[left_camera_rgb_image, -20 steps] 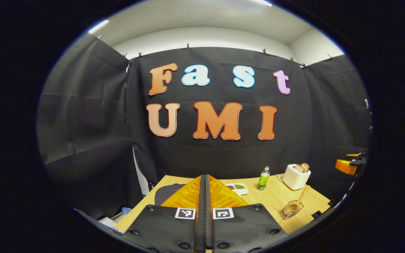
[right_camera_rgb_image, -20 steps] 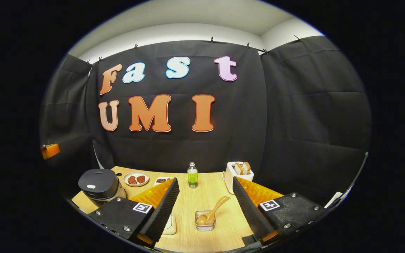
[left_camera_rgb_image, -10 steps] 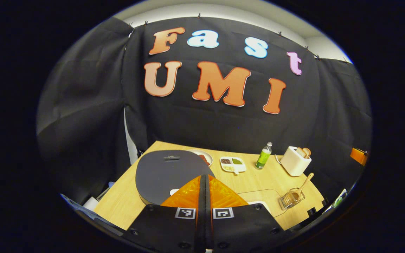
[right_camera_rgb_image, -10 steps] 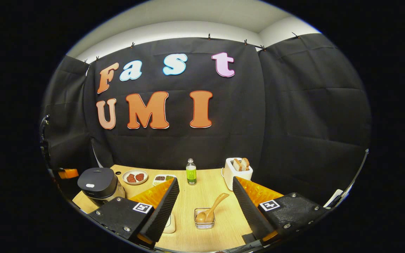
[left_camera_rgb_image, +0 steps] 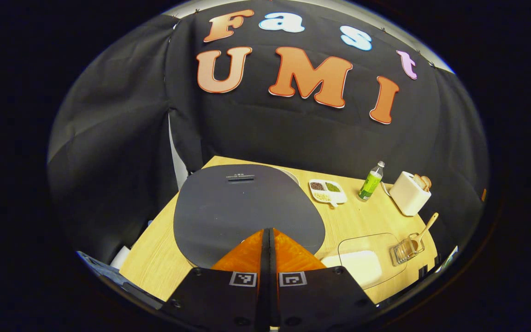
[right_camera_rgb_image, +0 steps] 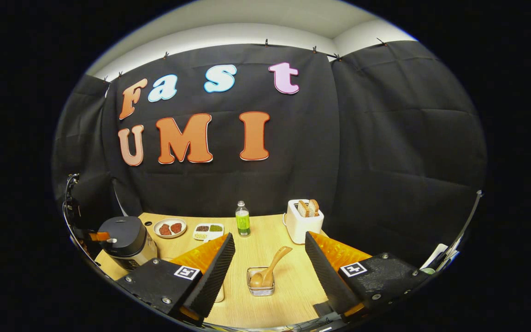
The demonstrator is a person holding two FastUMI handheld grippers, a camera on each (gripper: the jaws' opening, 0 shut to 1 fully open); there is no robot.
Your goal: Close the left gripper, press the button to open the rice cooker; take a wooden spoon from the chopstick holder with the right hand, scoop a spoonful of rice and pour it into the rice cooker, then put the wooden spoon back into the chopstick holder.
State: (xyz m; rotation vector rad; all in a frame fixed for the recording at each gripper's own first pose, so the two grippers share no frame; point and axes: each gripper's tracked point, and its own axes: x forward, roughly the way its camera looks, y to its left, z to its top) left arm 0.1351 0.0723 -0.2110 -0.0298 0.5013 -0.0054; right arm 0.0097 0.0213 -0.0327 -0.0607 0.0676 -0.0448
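Left tongs (left_camera_rgb_image: 268, 237) clenched, empty, over rice cooker (left_camera_rgb_image: 242, 212) lid. Press straight down on the button. Right tongs (right_camera_rgb_image: 270, 251) released, facing wooden spoon (right_camera_rgb_image: 270, 269).

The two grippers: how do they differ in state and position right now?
The left gripper is shut, fingers pressed together; the right gripper is open. The left hangs over the rice cooker lid; the right faces the wooden spoon in the holder. Both hold nothing.
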